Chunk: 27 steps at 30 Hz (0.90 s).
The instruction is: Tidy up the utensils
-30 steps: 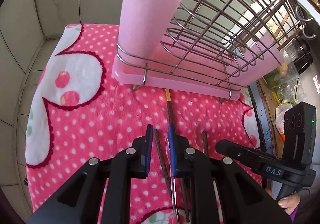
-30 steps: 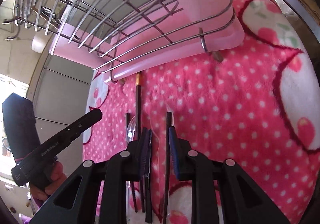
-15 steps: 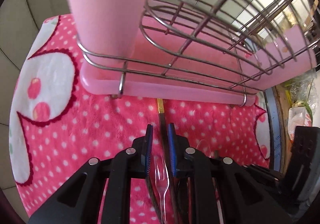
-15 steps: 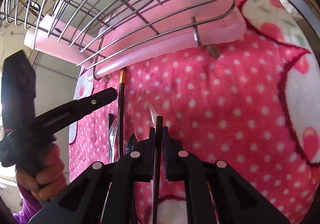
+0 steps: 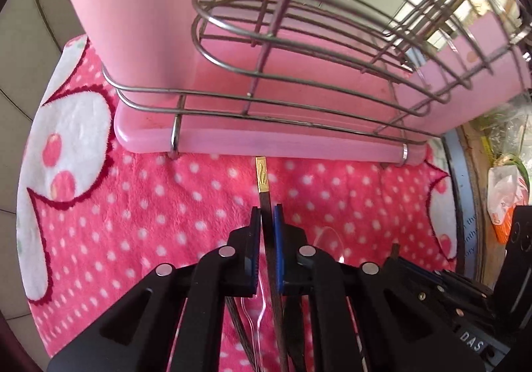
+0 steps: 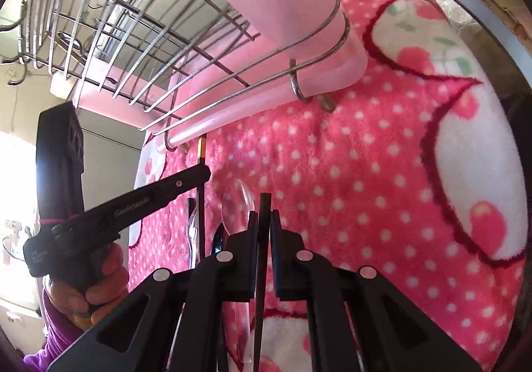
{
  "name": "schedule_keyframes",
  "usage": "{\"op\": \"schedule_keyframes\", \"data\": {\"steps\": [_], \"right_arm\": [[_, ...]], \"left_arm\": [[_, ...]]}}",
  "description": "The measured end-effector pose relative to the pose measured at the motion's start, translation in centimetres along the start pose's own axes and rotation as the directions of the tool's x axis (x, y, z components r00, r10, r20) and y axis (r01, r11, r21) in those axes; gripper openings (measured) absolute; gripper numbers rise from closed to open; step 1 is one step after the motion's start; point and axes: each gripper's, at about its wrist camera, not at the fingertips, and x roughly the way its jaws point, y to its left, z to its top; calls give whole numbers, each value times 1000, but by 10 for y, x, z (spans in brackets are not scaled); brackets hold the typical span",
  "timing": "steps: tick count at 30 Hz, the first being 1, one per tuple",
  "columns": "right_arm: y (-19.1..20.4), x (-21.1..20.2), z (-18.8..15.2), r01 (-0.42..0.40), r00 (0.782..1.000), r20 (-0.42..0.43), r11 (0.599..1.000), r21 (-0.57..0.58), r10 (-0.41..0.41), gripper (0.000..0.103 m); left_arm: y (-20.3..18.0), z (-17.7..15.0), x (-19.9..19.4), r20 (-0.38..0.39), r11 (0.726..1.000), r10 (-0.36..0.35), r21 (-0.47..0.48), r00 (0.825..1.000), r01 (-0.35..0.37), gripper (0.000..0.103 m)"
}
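Both grippers clamping one chopstick each, in front of the wire dish rack (image 5: 299, 99).

Left gripper (image 5: 267, 222) is pinching a dark chopstick with gold tip (image 5: 261, 174), its tip lying just short of the rack's pink drip tray (image 5: 266, 147). Right gripper (image 6: 261, 222) is gripping a plain dark chopstick (image 6: 265, 205), farther out from the rack. Clear plastic spoon (image 6: 239, 202) and fork (image 5: 257, 312) are lying between them on the pink dotted blanket (image 5: 166, 205). Pink utensil cup (image 5: 133, 6) is standing in the rack's corner.
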Motion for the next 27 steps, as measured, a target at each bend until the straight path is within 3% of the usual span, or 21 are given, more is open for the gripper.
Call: {"op": "schedule_keyframes", "data": {"steps": [11, 18, 22, 27], "right_arm": [[9, -44, -10, -7, 996, 89, 999, -36, 10, 6], [29, -69, -20, 7, 986, 168, 996, -86, 7, 6], [44, -80, -25, 25, 976, 219, 993, -117, 1, 6], [60, -106, -22, 26, 957, 290, 988, -151, 19, 6]], "left_arm": [[6, -38, -64, 100, 991, -137, 17, 986, 136, 5], [22, -53, -116, 205, 987, -158, 43, 966, 152, 5], [29, -61, -149, 292, 986, -166, 54, 942, 157, 5], [35, -57, -190, 420, 984, -175, 48, 890, 171, 5]]}}
